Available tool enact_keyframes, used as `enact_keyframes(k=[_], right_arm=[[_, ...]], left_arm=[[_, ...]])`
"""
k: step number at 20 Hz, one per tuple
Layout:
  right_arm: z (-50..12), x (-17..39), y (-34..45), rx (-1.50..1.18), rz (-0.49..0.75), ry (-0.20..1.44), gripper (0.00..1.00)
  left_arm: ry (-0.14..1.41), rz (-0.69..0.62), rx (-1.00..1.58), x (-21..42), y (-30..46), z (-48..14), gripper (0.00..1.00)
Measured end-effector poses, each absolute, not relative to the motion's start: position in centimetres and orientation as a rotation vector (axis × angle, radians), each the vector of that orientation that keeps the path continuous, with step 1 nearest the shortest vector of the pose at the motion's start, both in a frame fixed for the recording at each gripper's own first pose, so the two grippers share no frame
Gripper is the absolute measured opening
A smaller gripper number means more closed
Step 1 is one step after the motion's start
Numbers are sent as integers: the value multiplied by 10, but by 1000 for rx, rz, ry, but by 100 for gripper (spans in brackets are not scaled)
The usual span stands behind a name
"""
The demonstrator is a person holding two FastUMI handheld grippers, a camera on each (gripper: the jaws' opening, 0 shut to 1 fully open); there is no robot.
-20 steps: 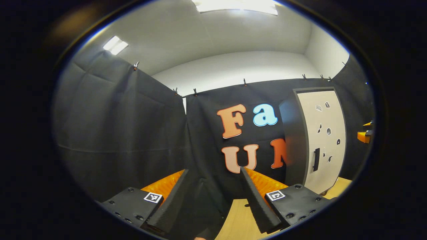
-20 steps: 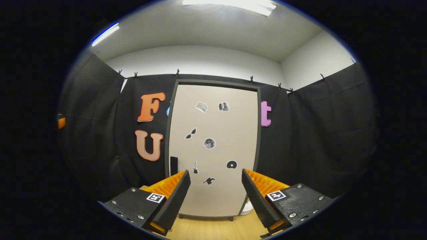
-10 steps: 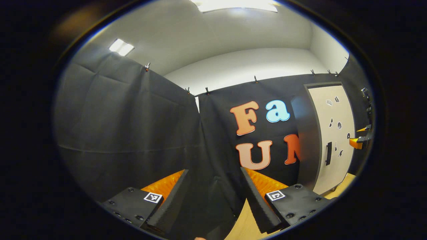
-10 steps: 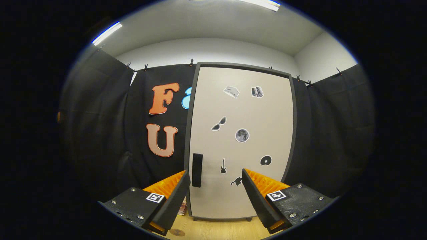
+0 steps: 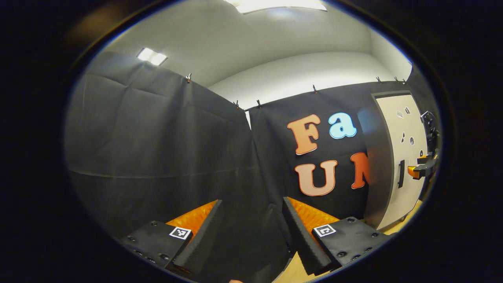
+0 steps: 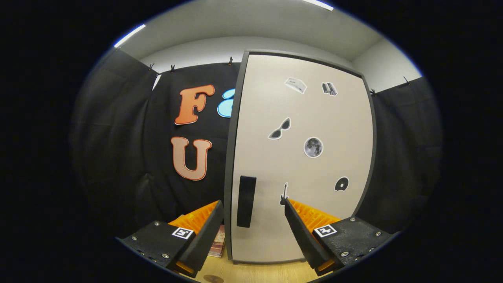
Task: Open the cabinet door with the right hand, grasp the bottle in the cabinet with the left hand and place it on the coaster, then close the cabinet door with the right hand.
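Observation:
The cabinet (image 6: 302,165) stands close ahead in the right gripper view, its beige door shut and dotted with small stickers; whatever is inside is hidden. A black vertical handle (image 6: 246,201) sits near the door's left edge. My right gripper (image 6: 253,202) is open, with the handle just ahead between its fingers, not touching. A round brown coaster (image 6: 213,279) peeks in at the bottom on the wooden table. In the left gripper view my left gripper (image 5: 252,200) is open and holds nothing, facing the black cloth wall. There the cabinet (image 5: 404,157) is at the far right, with the right gripper (image 5: 420,169) beside its handle (image 5: 401,174).
A low stack of book-like things (image 6: 218,243) lies on the wooden table (image 6: 255,271) just left of the cabinet's foot. Black cloth walls close the booth on the left, back and right.
The right gripper has moved closer to the door, so the handle now lies between its fingers. The left gripper has swung leftward; the cabinet slid to its view's right edge.

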State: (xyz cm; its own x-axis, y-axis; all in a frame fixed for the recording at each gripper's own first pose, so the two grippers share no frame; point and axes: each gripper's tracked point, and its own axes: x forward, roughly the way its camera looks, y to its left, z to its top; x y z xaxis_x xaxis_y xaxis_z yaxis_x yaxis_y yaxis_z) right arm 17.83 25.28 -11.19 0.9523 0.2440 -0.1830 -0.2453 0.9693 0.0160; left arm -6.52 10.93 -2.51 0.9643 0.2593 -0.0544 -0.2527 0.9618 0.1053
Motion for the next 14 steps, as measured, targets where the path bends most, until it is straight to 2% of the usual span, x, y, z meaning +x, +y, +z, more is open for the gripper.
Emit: enact_keyframes(k=[4, 8, 14], right_arm=[[-137, 204, 262, -38, 224, 202, 94], [-158, 222, 270, -38, 211, 233, 86], [-168, 243, 280, 52, 216, 267, 61]], left_arm=[[82, 278, 95, -69, 117, -31, 99], [96, 281, 99, -71, 120, -37, 97], [106, 269, 95, -71, 120, -43, 98]])
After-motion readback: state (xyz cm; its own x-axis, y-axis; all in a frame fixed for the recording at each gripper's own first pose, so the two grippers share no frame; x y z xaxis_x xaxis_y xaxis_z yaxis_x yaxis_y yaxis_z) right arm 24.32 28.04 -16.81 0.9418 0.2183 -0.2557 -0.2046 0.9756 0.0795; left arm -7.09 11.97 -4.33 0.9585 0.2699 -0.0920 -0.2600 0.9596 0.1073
